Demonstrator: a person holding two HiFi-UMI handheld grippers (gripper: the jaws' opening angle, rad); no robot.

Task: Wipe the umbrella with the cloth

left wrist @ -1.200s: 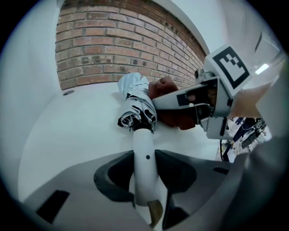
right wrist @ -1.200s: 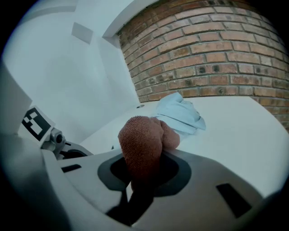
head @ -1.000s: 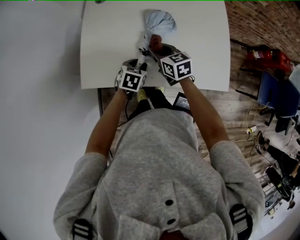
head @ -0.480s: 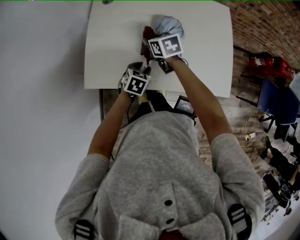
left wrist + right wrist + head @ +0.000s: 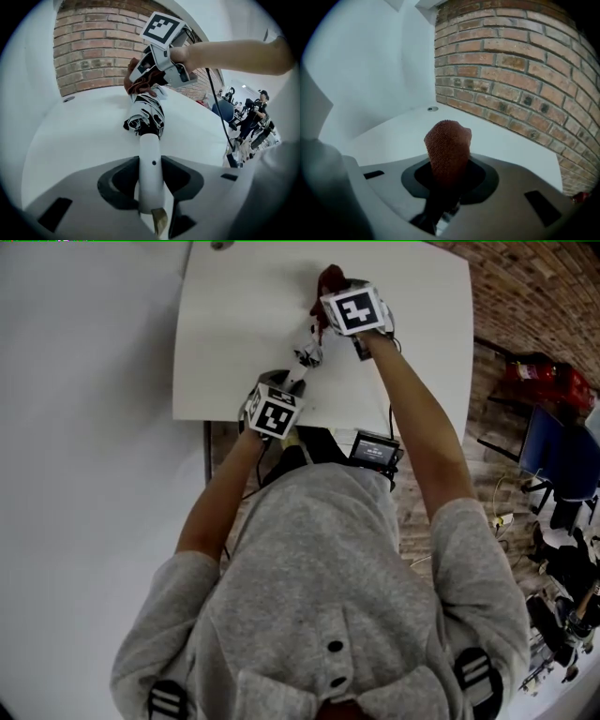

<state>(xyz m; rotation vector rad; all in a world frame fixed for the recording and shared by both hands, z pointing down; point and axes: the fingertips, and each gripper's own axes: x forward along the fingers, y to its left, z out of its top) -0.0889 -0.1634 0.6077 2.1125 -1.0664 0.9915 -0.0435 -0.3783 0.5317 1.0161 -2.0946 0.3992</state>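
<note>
White table [image 5: 225,343], bare on both sides of the folded umbrella [image 5: 146,112], which lies on it from the near edge toward the far edge. Left gripper [image 5: 150,180]: jaws clamped on the umbrella's white handle, just past the near edge. Right gripper [image 5: 449,171]: jaws closed on a rust-red cloth [image 5: 447,140], which touches the umbrella's far end.

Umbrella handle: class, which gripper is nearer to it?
Left. The left gripper clamps the handle; the right gripper, holding the cloth, is at the far end of the canopy.
</note>
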